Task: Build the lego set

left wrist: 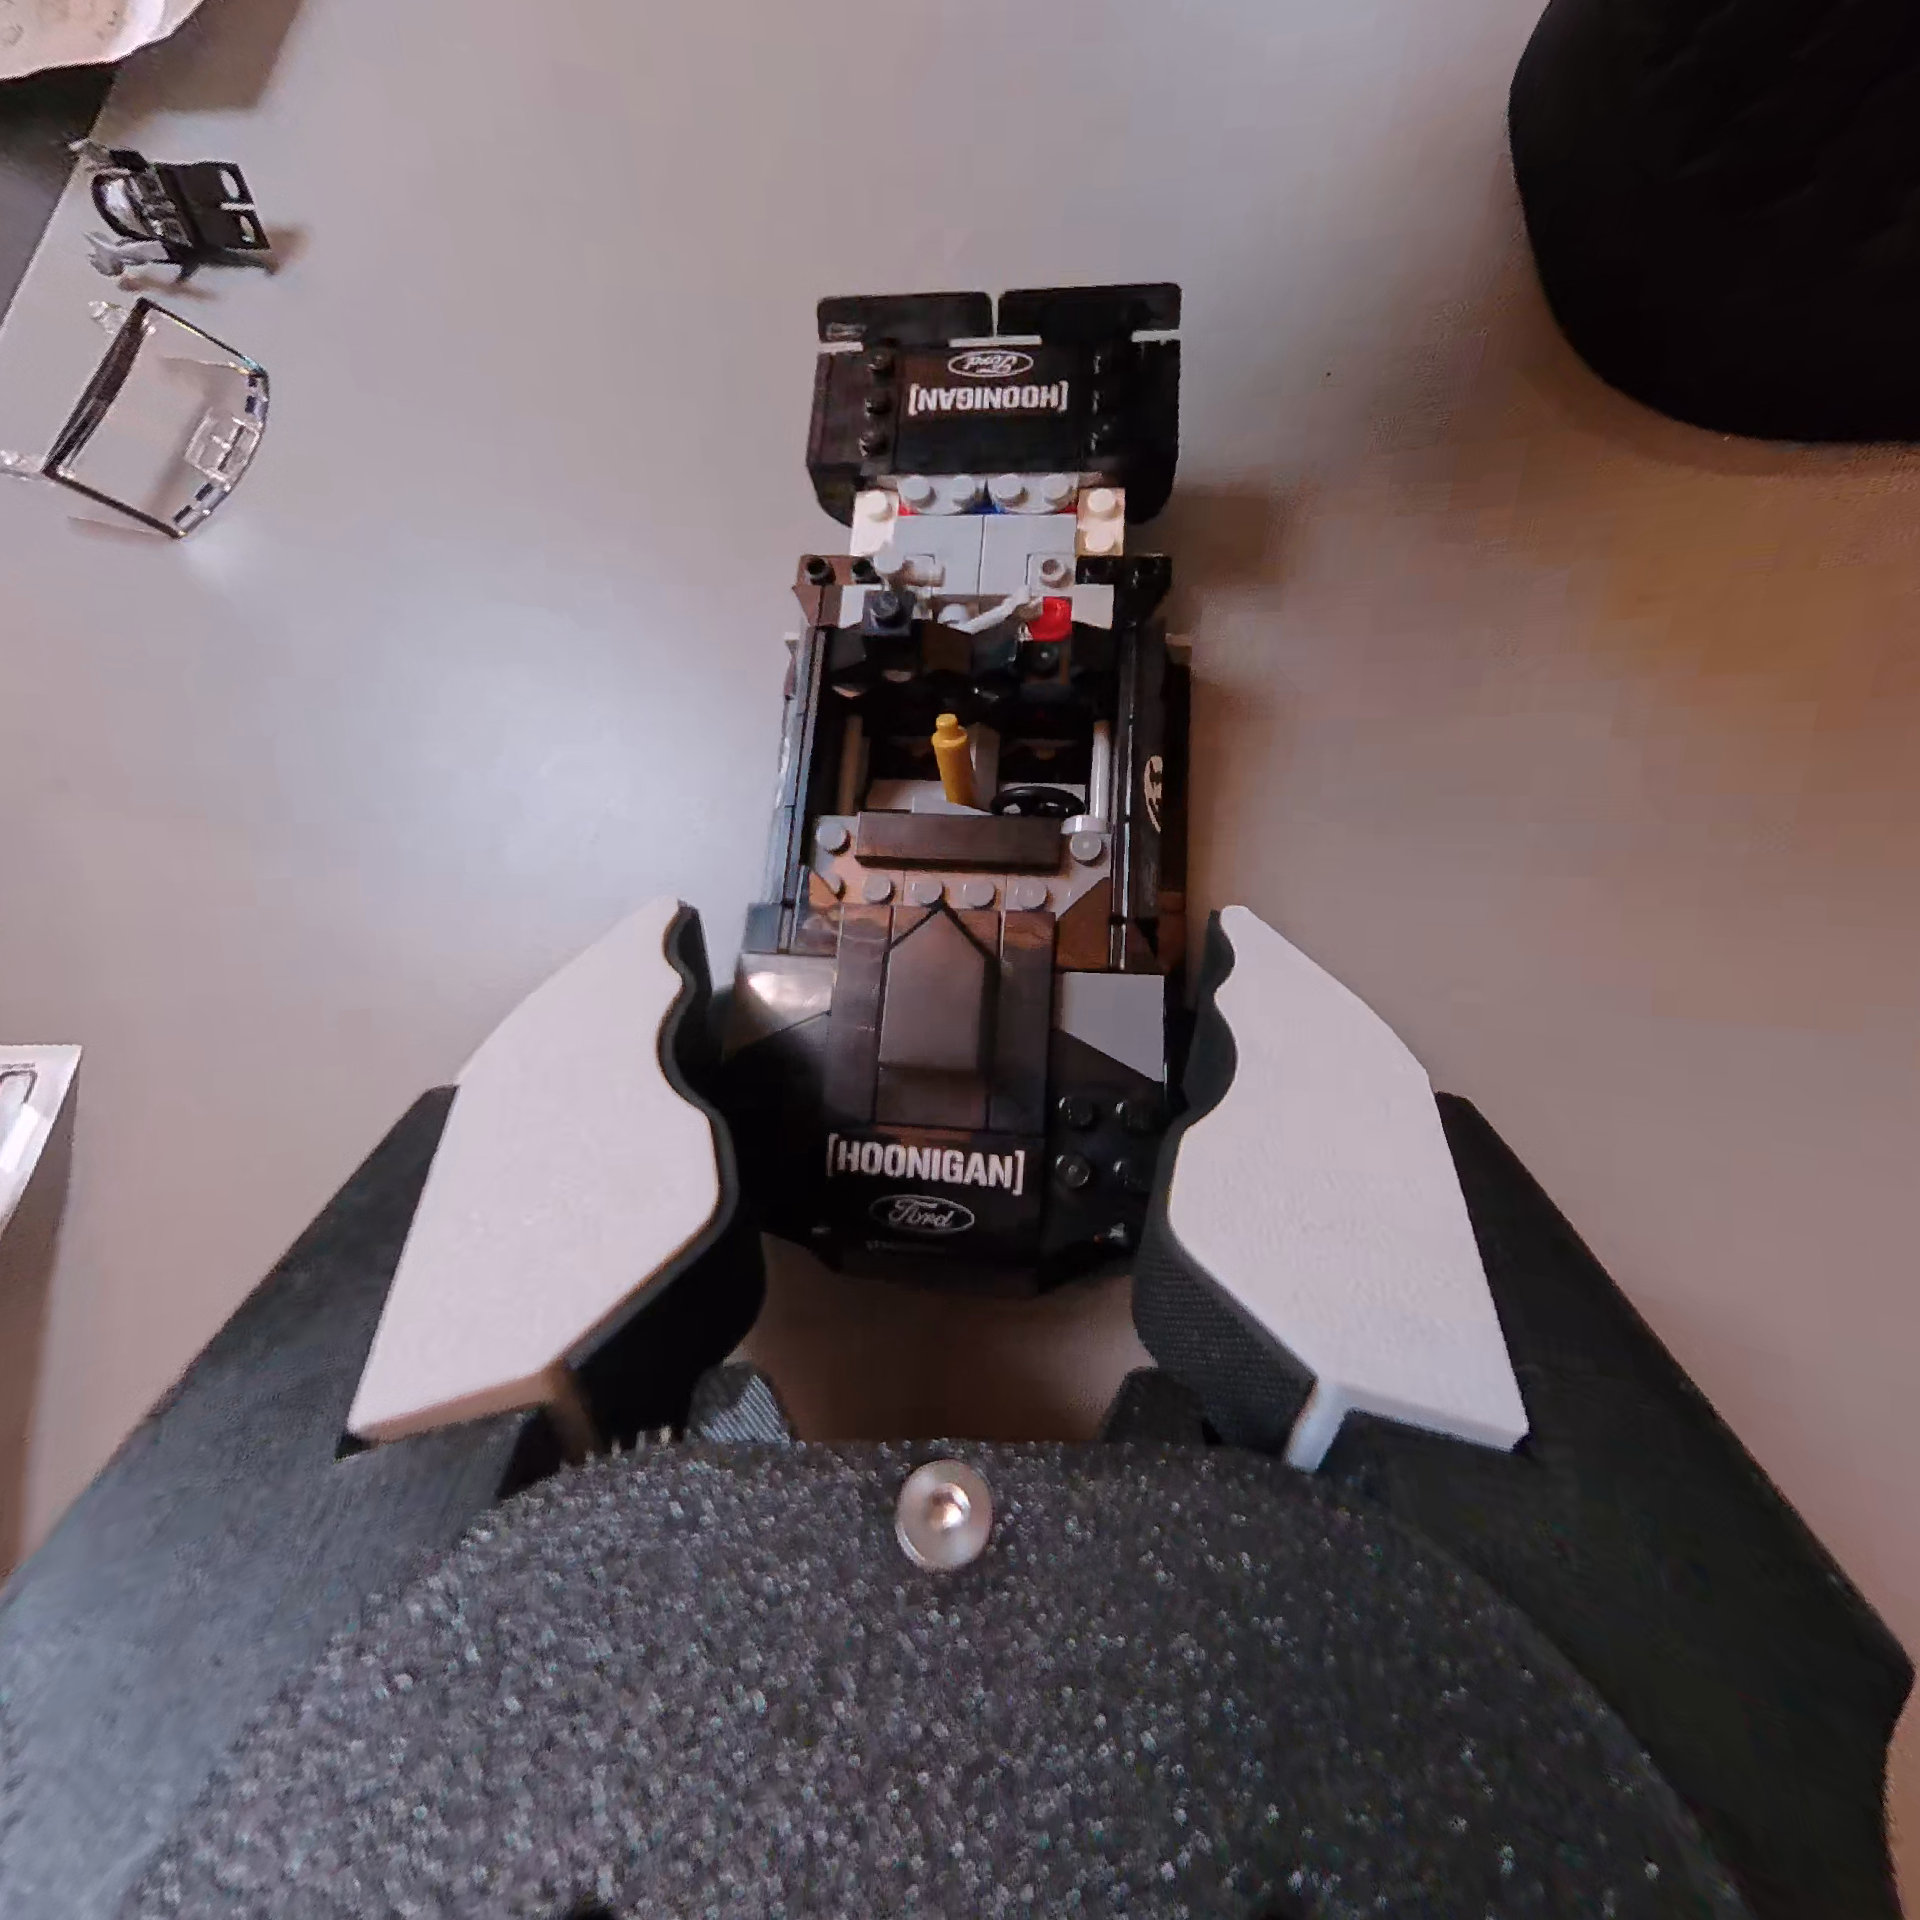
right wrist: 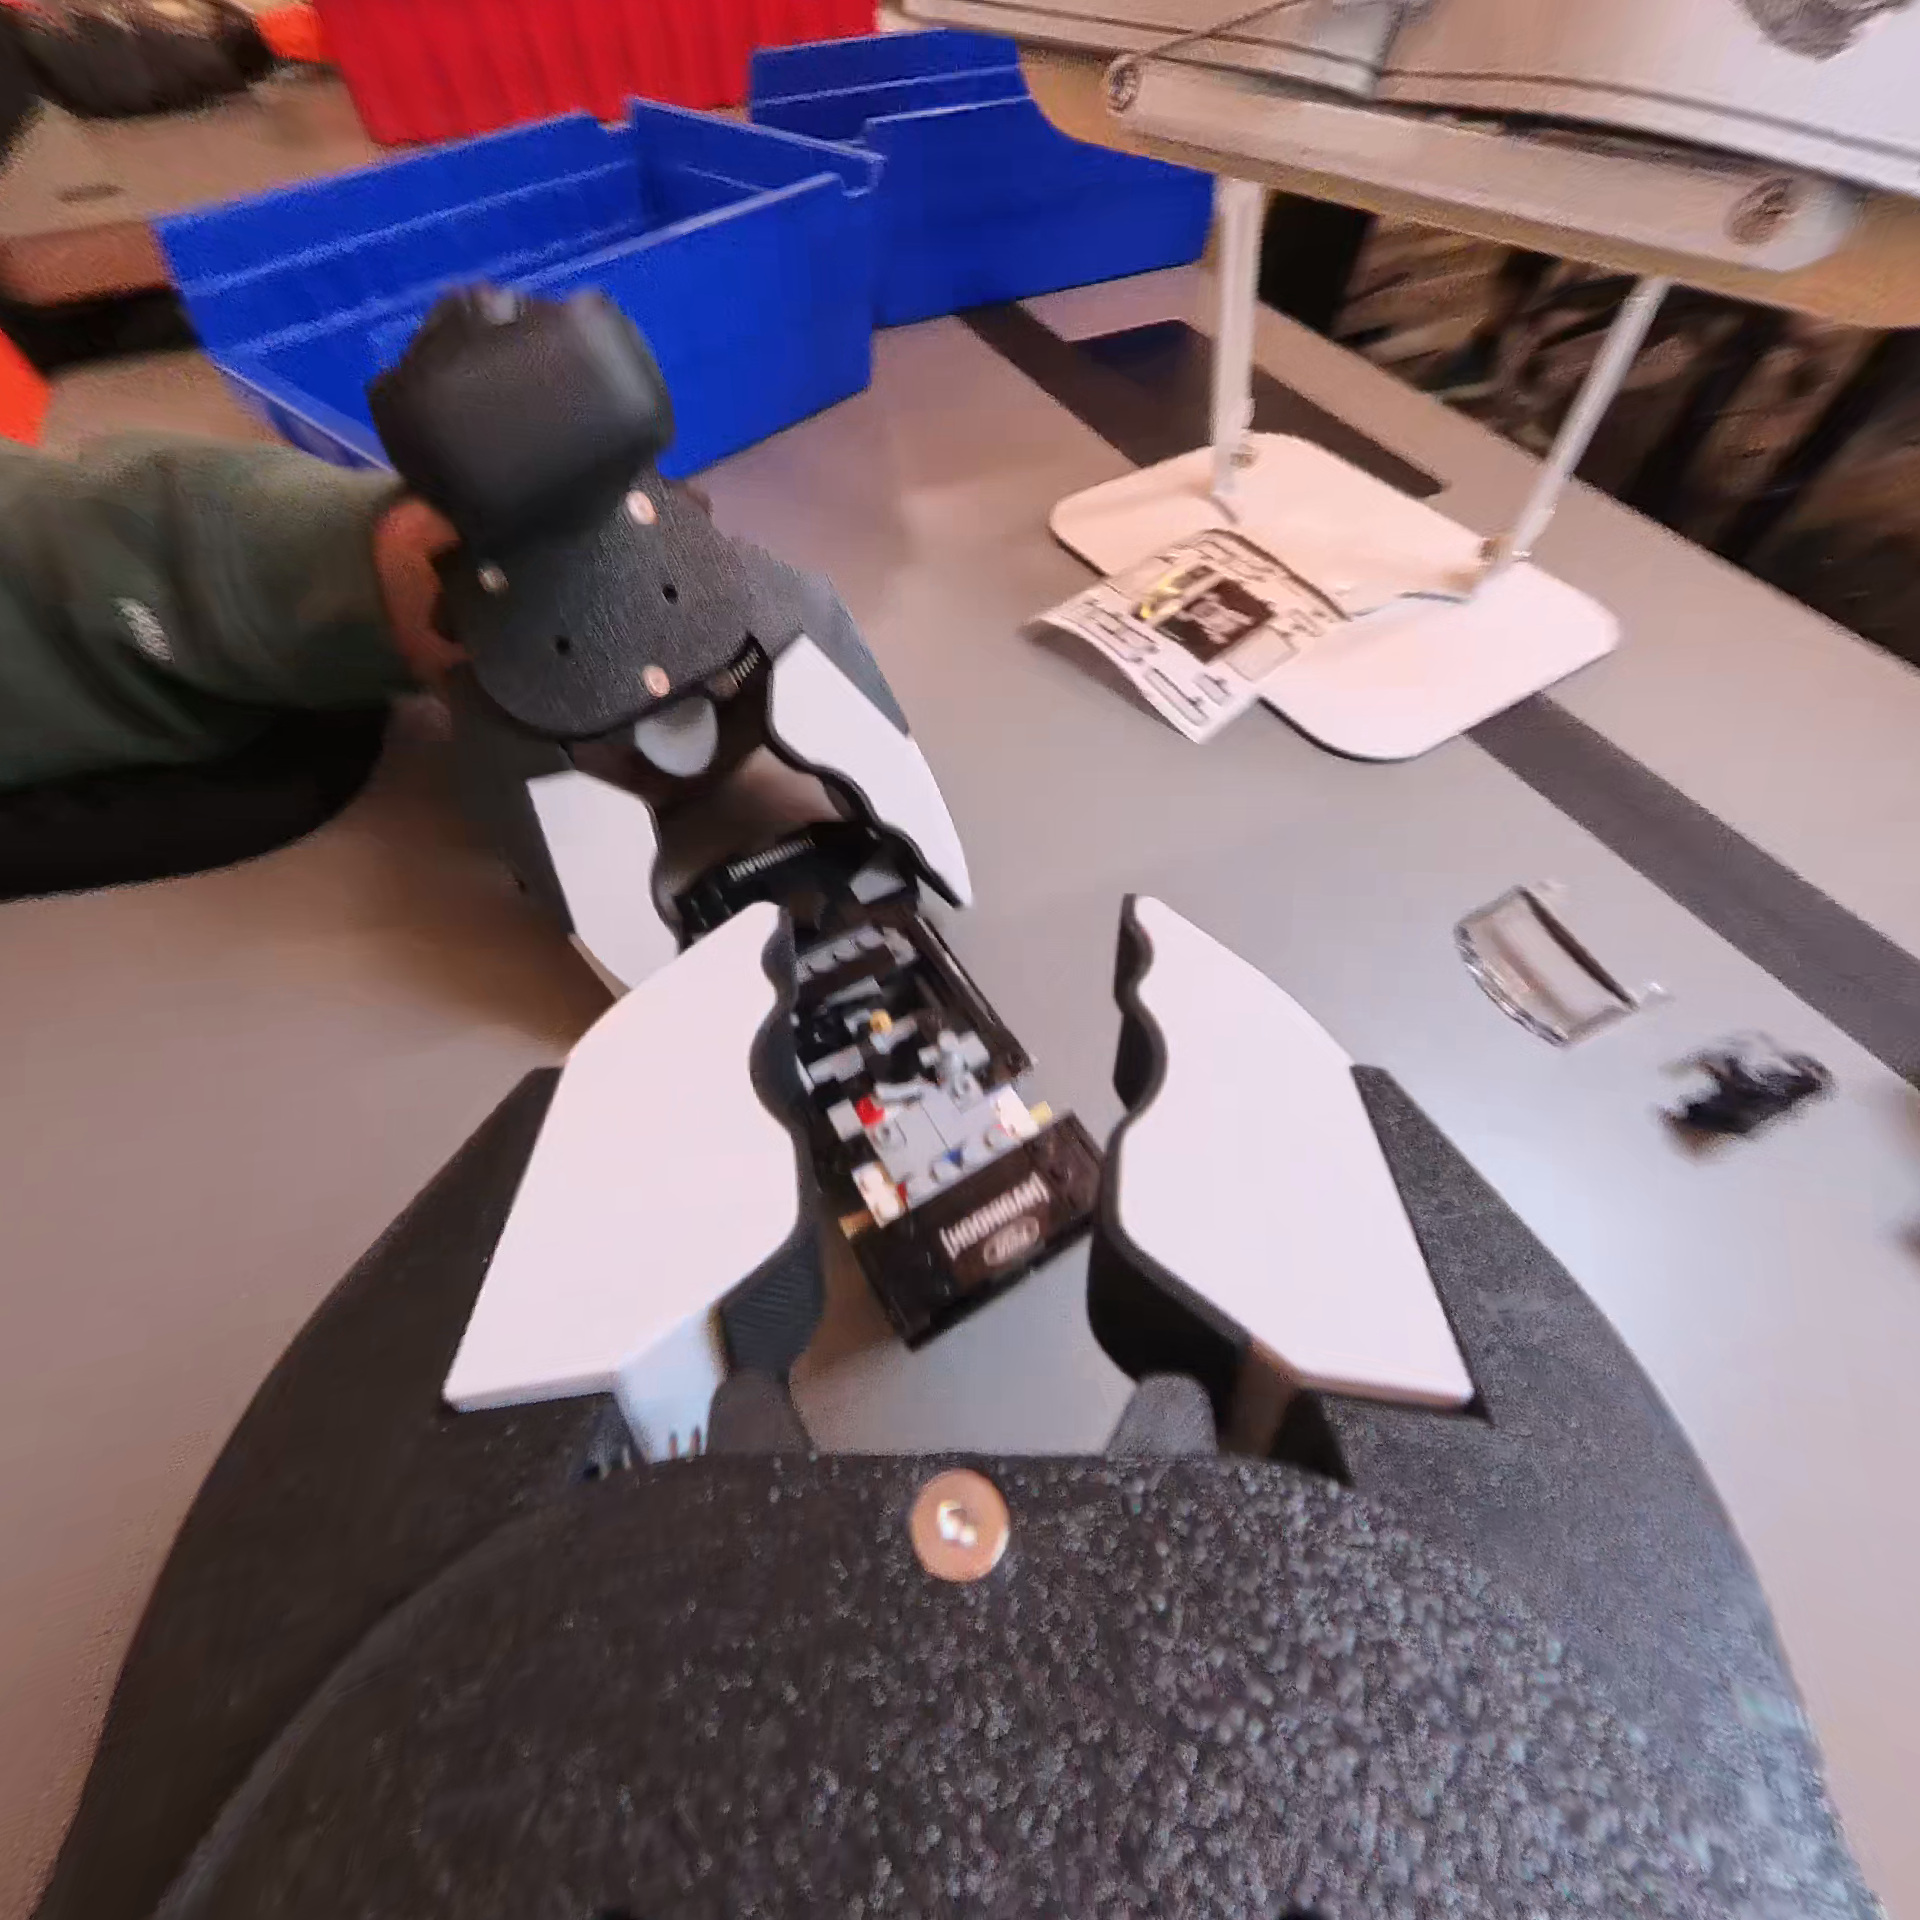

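Glossy black studded lego car [left wrist: 961, 831] clamped in left hand-held gripper [left wrist: 956, 997]; right hand-held gripper [right wrist: 951, 997] agape, empty.

**Work Area: Surroundings and Furniture**

The work surface is a flat, matte grey tabletop [right wrist: 1299, 852]. A dark grey strip [right wrist: 1662, 790] runs across it on the far side in the right wrist view. Two open blue plastic storage bins [right wrist: 582, 260] stand side by side at the far edge of the table. Behind them is a red panel [right wrist: 540, 62], blurred. A white stand with a flat rounded base [right wrist: 1455, 665] and two thin white uprights [right wrist: 1236, 312] rests on the table, carrying a tilted grey board [right wrist: 1455, 197] overhead. In the left wrist view, warm light tints the tabletop toward the right; a round black object [left wrist: 1745, 208] sits at the upper right corner.
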`<action>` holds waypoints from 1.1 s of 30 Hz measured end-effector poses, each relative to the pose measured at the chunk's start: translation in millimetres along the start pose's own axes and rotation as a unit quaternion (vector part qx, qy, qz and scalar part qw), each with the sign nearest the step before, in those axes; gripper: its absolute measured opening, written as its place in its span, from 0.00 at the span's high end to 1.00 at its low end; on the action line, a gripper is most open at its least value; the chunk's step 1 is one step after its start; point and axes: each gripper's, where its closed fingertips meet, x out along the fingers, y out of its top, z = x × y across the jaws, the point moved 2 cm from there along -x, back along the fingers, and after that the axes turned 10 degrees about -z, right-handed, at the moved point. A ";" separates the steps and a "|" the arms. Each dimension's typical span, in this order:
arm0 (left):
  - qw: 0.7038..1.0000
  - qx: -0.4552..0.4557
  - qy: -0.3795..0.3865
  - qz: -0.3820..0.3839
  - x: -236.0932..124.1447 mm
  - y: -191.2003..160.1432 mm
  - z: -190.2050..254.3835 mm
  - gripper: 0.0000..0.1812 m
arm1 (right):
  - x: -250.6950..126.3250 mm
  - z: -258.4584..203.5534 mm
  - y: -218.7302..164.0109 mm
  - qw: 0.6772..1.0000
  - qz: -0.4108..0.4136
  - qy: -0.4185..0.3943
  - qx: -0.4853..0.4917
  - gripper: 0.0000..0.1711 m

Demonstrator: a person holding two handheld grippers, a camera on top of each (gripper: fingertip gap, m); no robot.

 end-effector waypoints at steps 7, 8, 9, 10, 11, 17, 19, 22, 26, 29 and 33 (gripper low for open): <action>1.000 0.001 0.016 -0.007 -3.7 -3.9 -2.6 0.52 | -22.7 -25.3 -39.6 0.984 0.060 -0.164 0.012 0.63; 1.000 0.000 0.020 -0.009 -3.9 -3.8 -2.6 0.53 | -25.8 -28.6 -40.2 0.983 0.069 -0.169 0.021 0.63; 1.000 -0.002 0.024 -0.013 -4.2 -3.8 -2.2 0.53 | -28.7 -30.8 -39.5 0.982 0.079 -0.172 0.026 0.64; 0.999 -0.004 0.030 -0.016 -4.4 -3.5 -1.8 0.54 | -31.3 -31.8 -38.7 0.980 0.090 -0.176 0.029 0.64; 0.999 -0.009 0.037 -0.017 -4.5 -3.3 -1.7 0.54 | -33.0 -32.1 -38.4 0.978 0.098 -0.182 0.030 0.64; 0.994 -0.070 0.081 -0.022 -6.4 -6.6 -7.2 0.54 | -34.0 -30.4 -40.2 0.973 0.106 -0.203 0.021 0.66; 0.993 -0.072 0.095 -0.014 -8.4 -7.4 -9.0 0.53 | -34.1 -31.6 -39.7 0.972 0.106 -0.210 0.015 0.66; 0.991 -0.073 0.101 0.039 -23.8 1.0 -8.0 0.47 | -36.2 -31.4 -39.3 0.969 0.113 -0.219 0.011 0.67; 0.971 -0.104 0.127 0.176 -70.2 19.7 -16.0 0.54 | -39.2 -26.4 -39.5 0.966 0.122 -0.226 0.028 0.67; 0.938 -0.140 0.163 0.273 -112.8 23.1 -28.7 0.77 | -39.9 -25.0 -34.4 0.964 0.134 -0.226 0.026 0.67; 0.885 -0.165 0.238 0.366 -172.4 19.0 -48.1 1.00 | -32.0 -11.3 -2.4 0.964 0.144 -0.225 0.000 0.68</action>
